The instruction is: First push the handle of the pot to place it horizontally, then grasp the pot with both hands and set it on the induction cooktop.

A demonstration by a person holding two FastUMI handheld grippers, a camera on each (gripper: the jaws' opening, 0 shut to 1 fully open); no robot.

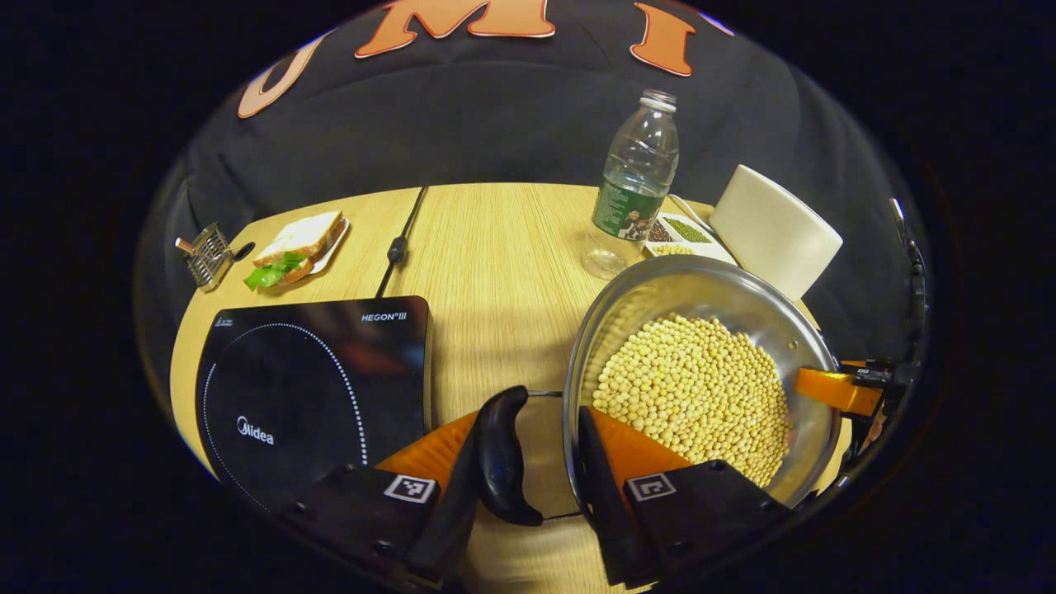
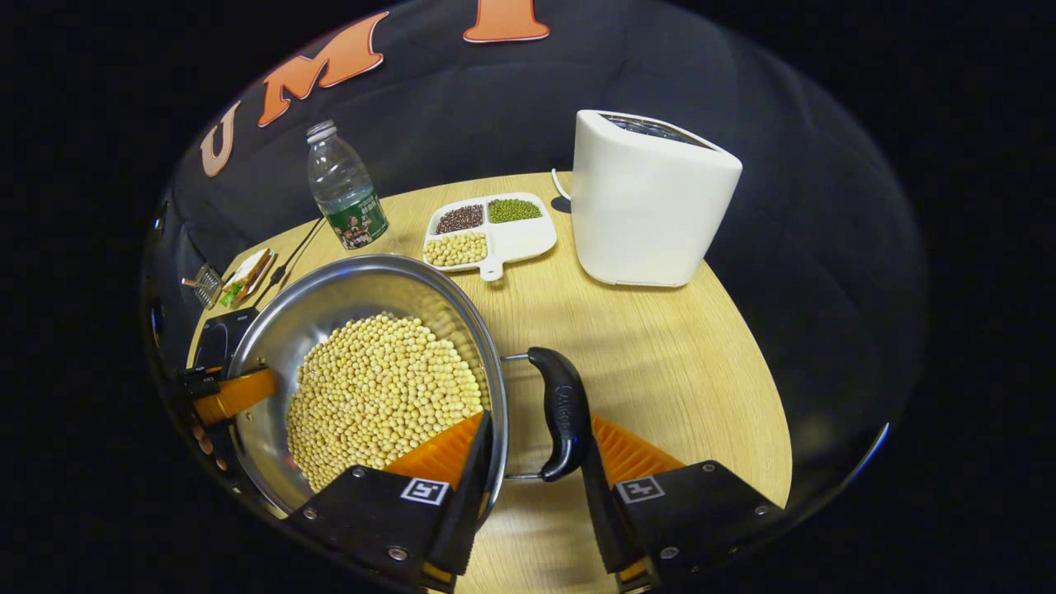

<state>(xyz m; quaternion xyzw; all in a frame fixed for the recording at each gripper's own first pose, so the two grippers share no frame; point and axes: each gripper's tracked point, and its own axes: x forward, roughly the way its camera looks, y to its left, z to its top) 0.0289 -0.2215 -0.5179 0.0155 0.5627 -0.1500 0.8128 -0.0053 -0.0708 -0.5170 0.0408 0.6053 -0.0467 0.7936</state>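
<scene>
Both grippers astride the pot's side handles, ready to clamp and lift.

Left gripper point(image 1: 540, 462) spread, left handle point(image 1: 502, 455) and pot point(image 1: 660, 285) rim between its fingers; right gripper point(image 2: 532, 470) likewise spread around rim and right handle point(image 2: 561, 421). Pot full of soybeans point(image 2: 379, 396), resting on table point(image 2: 660, 355) just beside induction cooktop point(image 1: 305, 388). Best closed evenly on both sides, raised level, carried slowly sideways to avoid spilling.
</scene>
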